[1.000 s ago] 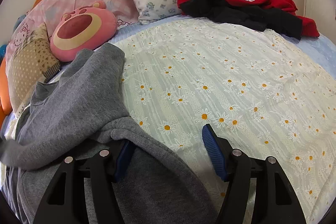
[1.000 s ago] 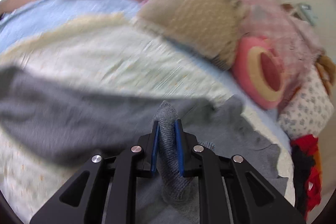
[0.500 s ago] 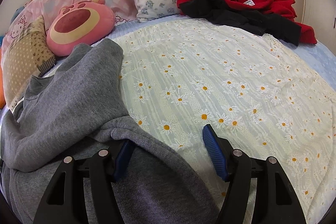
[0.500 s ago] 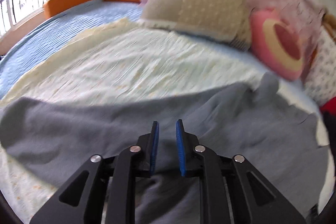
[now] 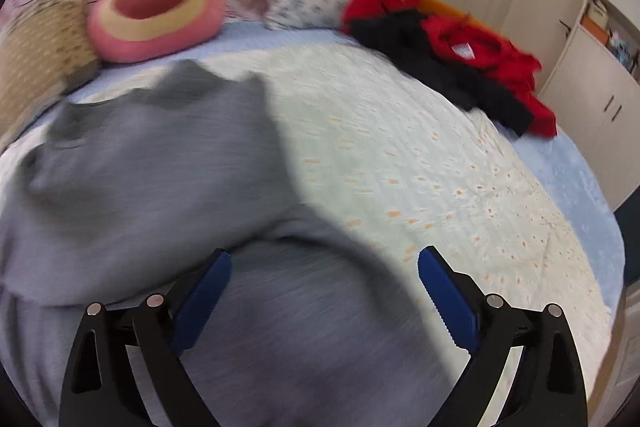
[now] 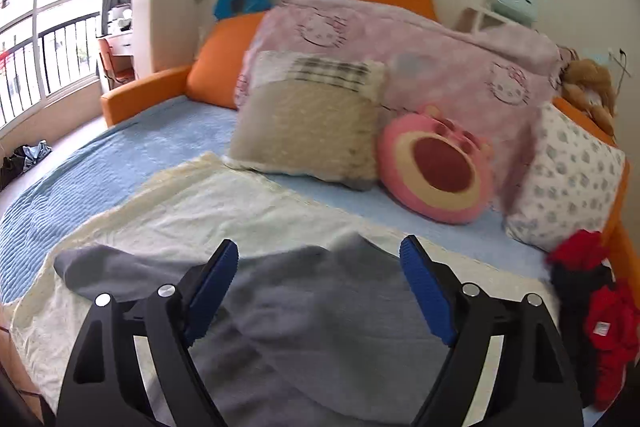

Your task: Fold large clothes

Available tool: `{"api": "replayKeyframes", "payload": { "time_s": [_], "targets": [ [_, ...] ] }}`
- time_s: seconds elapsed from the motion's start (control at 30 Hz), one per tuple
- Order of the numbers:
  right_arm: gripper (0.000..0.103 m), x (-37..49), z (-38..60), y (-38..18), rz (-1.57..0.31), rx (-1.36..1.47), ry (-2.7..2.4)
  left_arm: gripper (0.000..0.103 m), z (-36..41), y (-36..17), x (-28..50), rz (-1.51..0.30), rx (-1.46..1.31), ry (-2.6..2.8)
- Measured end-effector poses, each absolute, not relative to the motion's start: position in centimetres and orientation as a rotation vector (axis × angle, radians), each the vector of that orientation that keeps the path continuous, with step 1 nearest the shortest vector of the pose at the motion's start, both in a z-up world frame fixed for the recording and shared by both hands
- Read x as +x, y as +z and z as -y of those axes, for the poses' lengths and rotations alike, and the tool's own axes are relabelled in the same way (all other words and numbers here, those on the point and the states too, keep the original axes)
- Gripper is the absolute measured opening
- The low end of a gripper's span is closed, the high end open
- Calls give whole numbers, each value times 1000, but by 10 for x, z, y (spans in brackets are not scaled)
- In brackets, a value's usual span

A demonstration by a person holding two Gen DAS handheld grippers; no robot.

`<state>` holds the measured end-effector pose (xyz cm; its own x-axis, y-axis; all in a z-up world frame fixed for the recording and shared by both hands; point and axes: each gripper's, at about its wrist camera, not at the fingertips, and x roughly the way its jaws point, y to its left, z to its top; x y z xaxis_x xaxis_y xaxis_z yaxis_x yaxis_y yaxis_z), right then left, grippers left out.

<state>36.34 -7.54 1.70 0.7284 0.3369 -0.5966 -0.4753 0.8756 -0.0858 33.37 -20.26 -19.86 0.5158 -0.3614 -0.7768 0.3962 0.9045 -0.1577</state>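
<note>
A large grey sweatshirt (image 5: 160,167) lies spread on the daisy-print bedcover (image 5: 420,167), blurred by motion. My left gripper (image 5: 324,291) is open and empty, raised above the grey fabric. In the right wrist view the same grey sweatshirt (image 6: 320,307) lies on the cream cover (image 6: 180,203), one sleeve stretching left. My right gripper (image 6: 318,279) is open and empty above it. Neither gripper touches the cloth.
A red and black garment pile (image 5: 460,55) lies at the far right of the bed, also in the right wrist view (image 6: 596,307). A pink round plush (image 6: 436,167), a beige cushion (image 6: 308,123), a floral pillow (image 6: 568,183) and a pink blanket (image 6: 400,43) line the headboard. Cabinets (image 5: 592,87) stand right.
My right gripper let go of the grey fabric, opened wide and lifted back. My left gripper rose off the sweatshirt and stayed open. The sweatshirt now lies flatter.
</note>
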Motion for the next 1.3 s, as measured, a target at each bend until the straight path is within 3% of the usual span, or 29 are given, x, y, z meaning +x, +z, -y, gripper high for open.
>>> {"api": "replayKeyframes", "payload": {
  "time_s": [0.17, 0.33, 0.47, 0.67, 0.73, 0.8, 0.83, 0.9, 0.93, 1.07, 1.3],
  "targets": [
    [85, 394, 184, 14, -665, -219, 314, 96, 80, -191, 341, -875, -27, -263],
    [84, 436, 240, -93, -896, -244, 166, 96, -31, -214, 380, -936, -253, -57],
    [83, 455, 257, -148, -952, -174, 123, 96, -56, -223, 395, -912, -248, 17],
    [73, 478, 257, -192, -1034, -141, 110, 96, -65, -239, 409, -955, -292, -6],
    [54, 482, 251, -203, -1055, -136, 98, 95, -69, -240, 407, -948, -297, -9],
    [42, 489, 247, -218, -1092, -157, 90, 86, -70, -238, 407, -934, -284, -3],
    [34, 490, 244, -223, -1099, -171, 86, 70, -69, -236, 407, -929, -263, 11],
    [22, 492, 240, -233, -1100, -179, 86, 60, -69, -232, 407, -931, -250, 8],
    [15, 491, 239, -236, -1093, -172, 86, 49, -70, -231, 408, -935, -256, 0],
    [8, 487, 242, -232, -1057, -145, 87, 31, -71, -231, 411, -960, -226, 3],
    [7, 477, 268, -192, -958, -59, 92, 21, -78, -228, 400, -952, -262, -7]
  ]
}}
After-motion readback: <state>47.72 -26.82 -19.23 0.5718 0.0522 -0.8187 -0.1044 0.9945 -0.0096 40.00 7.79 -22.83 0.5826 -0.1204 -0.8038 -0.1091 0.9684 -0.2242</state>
